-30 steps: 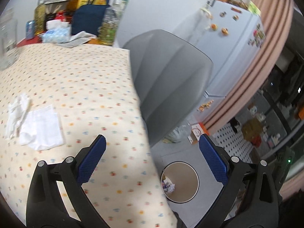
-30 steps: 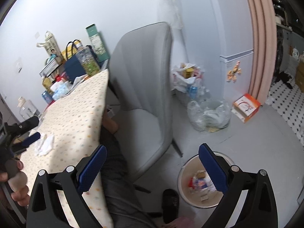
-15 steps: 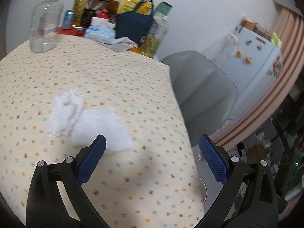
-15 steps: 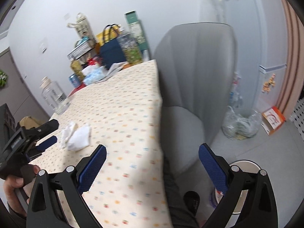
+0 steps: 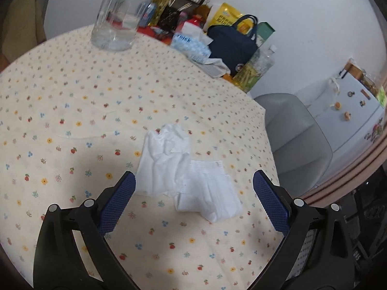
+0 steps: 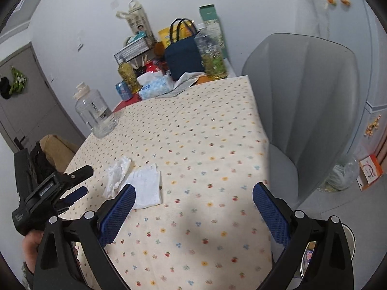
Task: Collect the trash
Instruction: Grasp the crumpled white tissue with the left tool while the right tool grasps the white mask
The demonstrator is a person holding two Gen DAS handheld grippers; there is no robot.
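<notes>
The left gripper hangs over the table with the flower-dotted cream cloth, its blue-padded fingers spread wide and holding nothing. Between them lie the task's things: a crumpled white tissue and, touching it at about 5 o'clock, a folded white paper napkin. Their overlapping edge is hard to separate.

The right gripper is also spread wide and empty, above the table's near part, with both papers at its 10 o'clock. Its right finger hides most of a round bin on the floor; what is inside is perhaps wrappers. A clear plastic jug at 11 o'clock is blurred and cut off at the top.
</notes>
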